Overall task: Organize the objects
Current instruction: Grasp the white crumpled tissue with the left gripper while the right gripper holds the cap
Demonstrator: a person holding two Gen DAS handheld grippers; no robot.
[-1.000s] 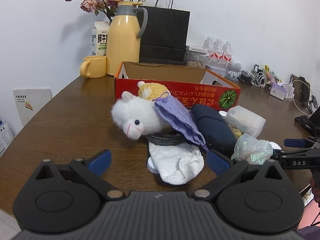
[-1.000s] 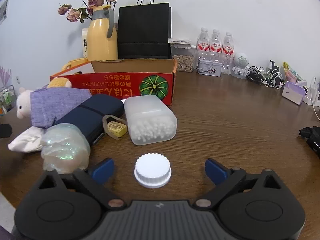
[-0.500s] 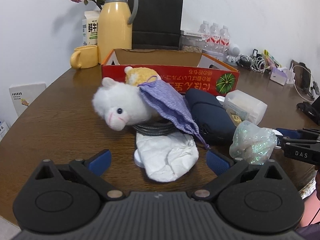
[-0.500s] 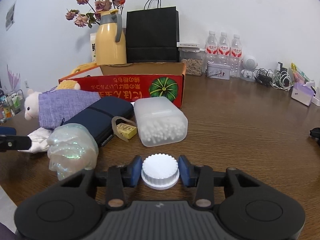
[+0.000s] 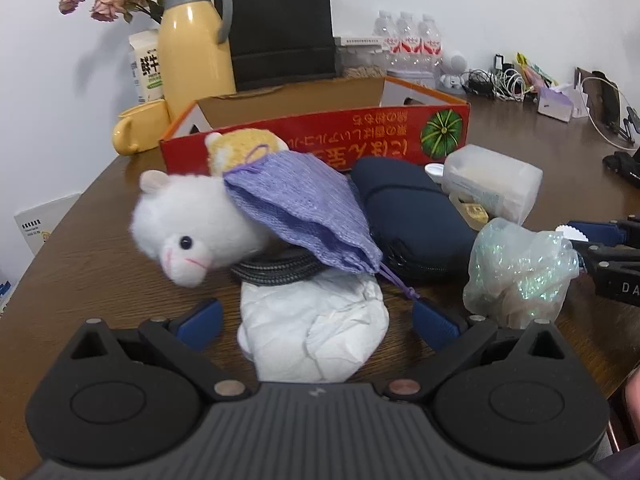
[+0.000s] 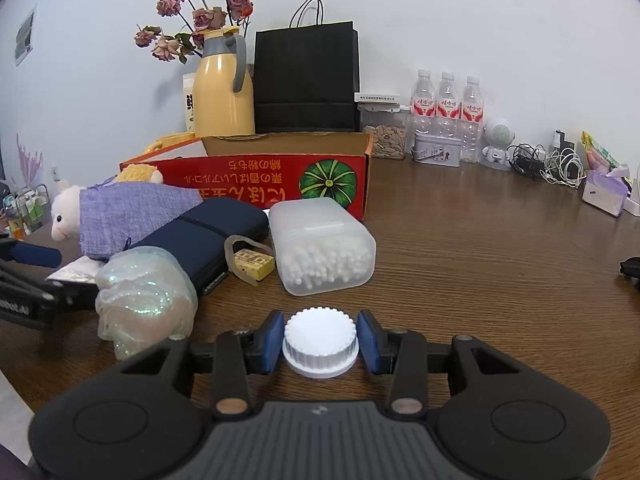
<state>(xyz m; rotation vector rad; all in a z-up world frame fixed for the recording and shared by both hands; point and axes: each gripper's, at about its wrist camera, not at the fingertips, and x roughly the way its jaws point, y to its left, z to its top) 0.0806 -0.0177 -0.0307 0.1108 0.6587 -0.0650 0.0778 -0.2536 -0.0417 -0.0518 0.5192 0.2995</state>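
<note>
Right tool (image 6: 320, 341): blue pads pressed on both sides of the white ribbed cap (image 6: 319, 340), which sits on the tabletop (image 6: 500, 264). Just beyond the cap lies a frosted plastic box of cotton swabs (image 6: 322, 245), with a small yellow tag on a rubber band (image 6: 254, 261) to its left.

Left tool (image 5: 316, 322): fingers spread wide, holding nothing. The crumpled white paper bundle (image 5: 314, 330) lies between them, pads clear of it. Past the bundle: a coiled dark cable (image 5: 276, 270), a white plush alpaca (image 5: 192, 226) with a purple drawstring pouch (image 5: 300, 210) draped over it, and a navy zip case (image 5: 412, 224). An iridescent plastic wad (image 5: 520, 270) sits to the right. The red cardboard box (image 5: 320, 136) stands open behind the pile.
</note>
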